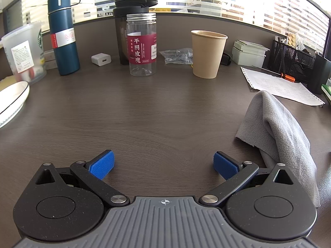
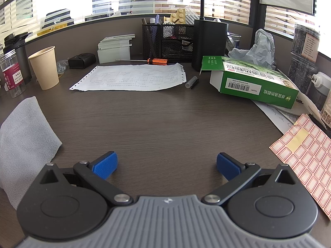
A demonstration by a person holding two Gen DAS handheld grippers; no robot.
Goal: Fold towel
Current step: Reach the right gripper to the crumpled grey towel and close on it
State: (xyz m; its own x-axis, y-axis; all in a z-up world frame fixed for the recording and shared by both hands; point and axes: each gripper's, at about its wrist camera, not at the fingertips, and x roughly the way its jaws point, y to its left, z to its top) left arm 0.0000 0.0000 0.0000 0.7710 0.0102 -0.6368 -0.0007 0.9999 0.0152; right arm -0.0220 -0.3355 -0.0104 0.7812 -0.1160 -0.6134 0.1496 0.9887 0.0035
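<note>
Both your grippers are spread wide with nothing between the blue pads. Your left gripper hovers over bare desk, the gray towel bunched up just to its right. Your right gripper has that towel at its left, printed sheet far ahead, green box far right.

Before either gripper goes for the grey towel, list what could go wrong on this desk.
1. The towel lies bunched between the open left gripper and the open right gripper; a pinch might catch several layers and give a crooked fold.
2. Spreading it could sweep the printed sheet lying just behind it.
3. The paper cup and the clear jar stand upright nearby; a wide swing might tip them.
</note>
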